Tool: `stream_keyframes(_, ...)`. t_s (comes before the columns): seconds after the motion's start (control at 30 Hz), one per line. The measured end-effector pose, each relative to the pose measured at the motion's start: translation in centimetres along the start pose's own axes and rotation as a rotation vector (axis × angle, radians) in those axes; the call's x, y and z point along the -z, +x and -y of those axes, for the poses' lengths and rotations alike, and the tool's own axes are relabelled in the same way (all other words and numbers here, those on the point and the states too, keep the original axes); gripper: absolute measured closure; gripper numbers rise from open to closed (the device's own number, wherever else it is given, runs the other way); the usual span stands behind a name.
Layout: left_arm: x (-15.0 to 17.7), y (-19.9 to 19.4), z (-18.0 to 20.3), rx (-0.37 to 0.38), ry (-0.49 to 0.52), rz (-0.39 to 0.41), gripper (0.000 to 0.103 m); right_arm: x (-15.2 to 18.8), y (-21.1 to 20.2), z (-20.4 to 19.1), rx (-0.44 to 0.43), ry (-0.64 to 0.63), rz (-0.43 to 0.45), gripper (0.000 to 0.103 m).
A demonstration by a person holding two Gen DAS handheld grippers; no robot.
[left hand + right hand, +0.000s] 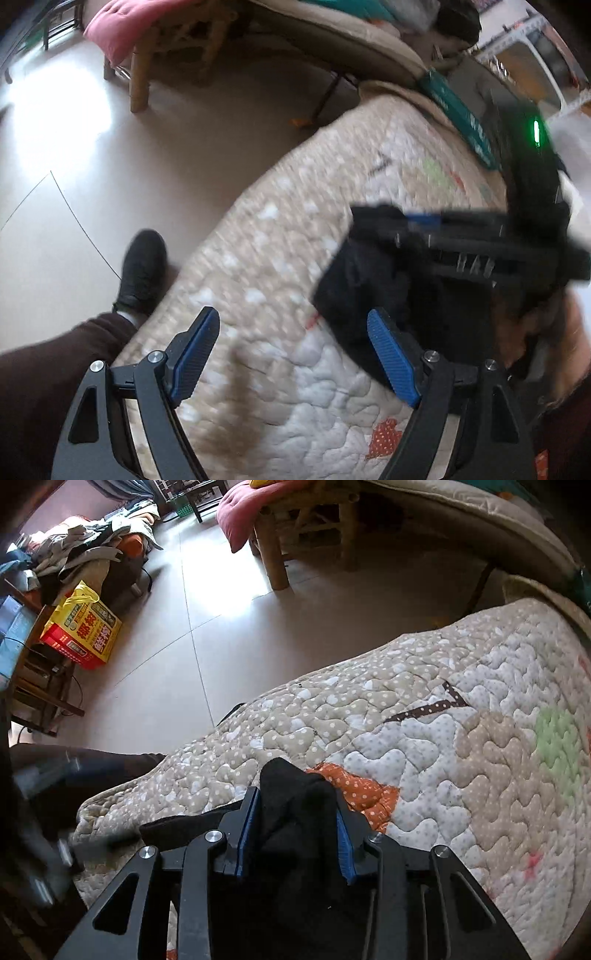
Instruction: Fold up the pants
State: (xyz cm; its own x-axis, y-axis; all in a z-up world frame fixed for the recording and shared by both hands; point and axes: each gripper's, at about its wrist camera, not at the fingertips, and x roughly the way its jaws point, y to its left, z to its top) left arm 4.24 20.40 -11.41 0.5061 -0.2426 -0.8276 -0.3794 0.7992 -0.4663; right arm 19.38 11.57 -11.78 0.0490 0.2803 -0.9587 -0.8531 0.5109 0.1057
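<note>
On quilted bed cover [424,738], 6 o'clock of right-wrist view: black pants [295,801], bunched, a peak of fabric poking up between the blue pads.

Right claw [293,834]: clenched on pants, pads pressing a thick wad from both sides.
Left claw [291,354]: released, jaws wide, nothing between them; pants' edge [354,295] just beside its right pad at 3 o'clock. View blurred.

Risks (judgement):
- Grip is on a bunch, not a clean hem/waistband; lifting may drag layers unevenly, giving a crooked fold.
- Wad could slip out if pulled fast.
- Quilt may ride up w/ the pants if pads caught it too; can't tell.
- Left claw close to right one; poss. bump.

Writing: yellow/red carton [83,627] at 9 o'clock on floor by the stand, large Chinese characters, too small to read reliably. No other legible labels.
</note>
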Motion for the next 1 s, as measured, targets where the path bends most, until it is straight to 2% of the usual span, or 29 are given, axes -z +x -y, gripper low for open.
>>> stream_keyframes(0.13, -0.2, 1.1, 1.4, 0.014, 0.029, 0.029, 0.021, -0.5, -0.1, 0.6, -0.041, 0.04, -0.029, 0.061)
stream_keyframes(0.27, 0.7, 1.4, 2.6, 0.09, 0.068, 0.023, 0.021, -1.0, -0.1, 0.8, -0.054, 0.066, -0.054, 0.056)
stream_keyframes(0.33, 1.2, 1.7, 3.4, 0.063, 0.117, 0.04, 0.021, -1.2, 0.1, 0.3, -0.035, 0.041, -0.068, 0.056)
stream_keyframes(0.5, 0.5, 1.9, 2.7, 0.094, 0.074, 0.051, 0.02, -2.1, 1.1, -0.4, -0.009, 0.014, -0.115, 0.054)
stream_keyframes(0.57, 0.4, 2.1, 3.0, 0.05, 0.108, 0.055, 0.032, -2.4, 1.5, -0.6, -0.001, 0.022, -0.121, 0.053)
stream_keyframes(0.63, 0.3, 2.3, 3.5, 0.014, 0.143, 0.063, 0.059, -2.2, 1.8, -0.8, 0.011, 0.02, -0.122, 0.055)
stream_keyframes(0.7, 0.1, 1.8, 3.8, 0.029, 0.145, 0.071, 0.071, -2.0, 2.1, -1.7, 0.047, -0.007, -0.121, 0.066)
stream_keyframes(0.73, 0.1, 1.6, 3.8, 0.046, 0.148, 0.072, 0.084, -2.0, 2.1, -2.1, 0.051, -0.01, -0.116, 0.068)
stream_keyframes(0.8, 0.1, 1.1, 4.3, 0.084, 0.143, 0.067, 0.084, -1.8, 1.6, -2.1, 0.041, 0.008, -0.097, 0.075)
stream_keyframes(0.87, 0.4, 0.3, 4.9, 0.107, 0.157, 0.079, 0.084, -1.4, 0.6, -2.0, 0.033, 0.028, -0.062, 0.077)
stream_keyframes(1.0, 0.2, -1.4, 6.3, 0.203, 0.136, 0.092, 0.084, -0.3, -2.4, -1.8, 0.014, 0.06, 0.021, 0.078)
